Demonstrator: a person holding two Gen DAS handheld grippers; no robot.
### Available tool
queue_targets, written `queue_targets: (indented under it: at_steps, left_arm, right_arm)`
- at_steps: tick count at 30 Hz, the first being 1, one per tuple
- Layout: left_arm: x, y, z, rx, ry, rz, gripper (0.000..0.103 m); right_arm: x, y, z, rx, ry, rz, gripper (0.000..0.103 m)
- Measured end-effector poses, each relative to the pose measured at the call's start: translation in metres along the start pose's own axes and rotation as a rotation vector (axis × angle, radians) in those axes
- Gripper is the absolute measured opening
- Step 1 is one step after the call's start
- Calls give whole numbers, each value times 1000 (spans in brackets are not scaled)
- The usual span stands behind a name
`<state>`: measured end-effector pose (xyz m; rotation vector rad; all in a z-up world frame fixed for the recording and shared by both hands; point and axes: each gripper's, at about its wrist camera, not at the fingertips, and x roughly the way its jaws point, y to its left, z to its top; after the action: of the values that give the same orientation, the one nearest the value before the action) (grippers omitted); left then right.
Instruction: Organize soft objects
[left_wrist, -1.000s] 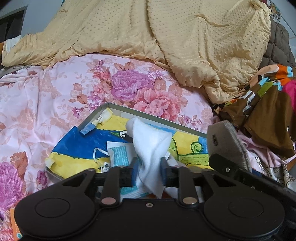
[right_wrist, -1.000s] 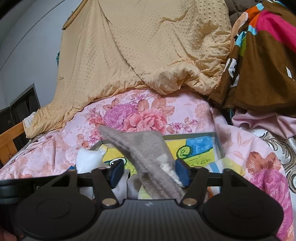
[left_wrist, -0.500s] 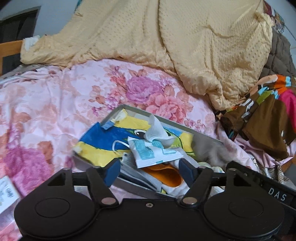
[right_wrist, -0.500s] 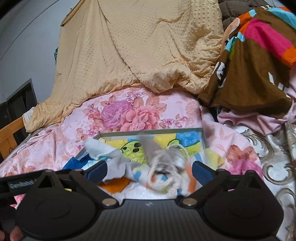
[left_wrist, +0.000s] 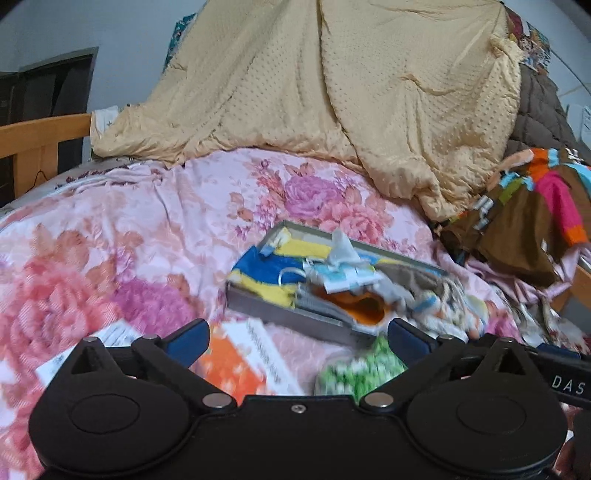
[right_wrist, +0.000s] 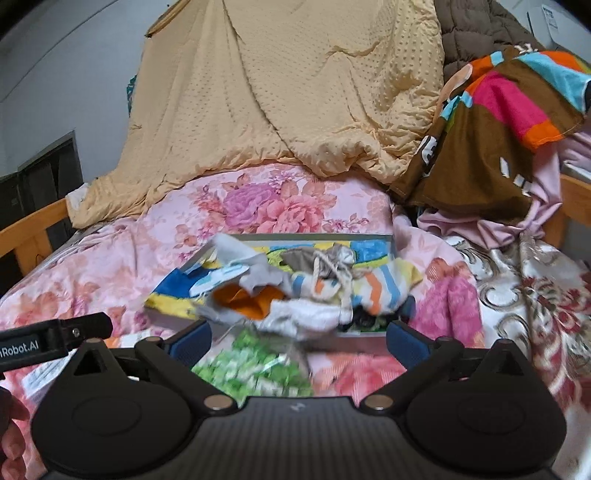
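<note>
Grey tray (right_wrist: 303, 236) at twelve o'clock is heaped with cloths (right_wrist: 314, 291); green packet (right_wrist: 251, 365) remains outside. Left gripper (left_wrist: 297, 341) is opening, right gripper (right_wrist: 297, 341) spread; nothing is held.

Left gripper (left_wrist: 297, 338), black two-finger body with blue pads (left_wrist: 188, 338): jaws opening, spread wide, nothing between them; aimed forward and slightly downward.

Right gripper (right_wrist: 297, 338), black body with matching blue pads (right_wrist: 406, 339): jaws spread fully, empty; same forward, slightly downward aim. Its black edge shows at the left view's right border.

Person's fingers (right_wrist: 11, 435): partly seen at the right view's lower left edge.
</note>
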<state>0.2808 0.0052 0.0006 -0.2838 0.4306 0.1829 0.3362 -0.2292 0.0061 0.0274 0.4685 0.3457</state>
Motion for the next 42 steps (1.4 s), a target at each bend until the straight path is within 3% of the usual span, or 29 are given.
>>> queue_targets:
  at_steps: [10, 16, 22, 42]
  left_arm:
    - [-61, 17, -26, 47, -1, -37, 102]
    - [-82, 25, -39, 74, 5, -37, 102]
    - [-94, 28, -53, 95, -4, -39, 102]
    - [-110, 43, -79, 94, -8, 29, 102]
  right_arm:
    - [-67, 14, -28, 18, -62, -55, 103]
    - [-93, 22, -48, 21, -39, -77, 103]
    - [-115, 30, -62, 19, -68, -102, 103]
    - [-135, 41, -86, 7, -91, -141, 103]
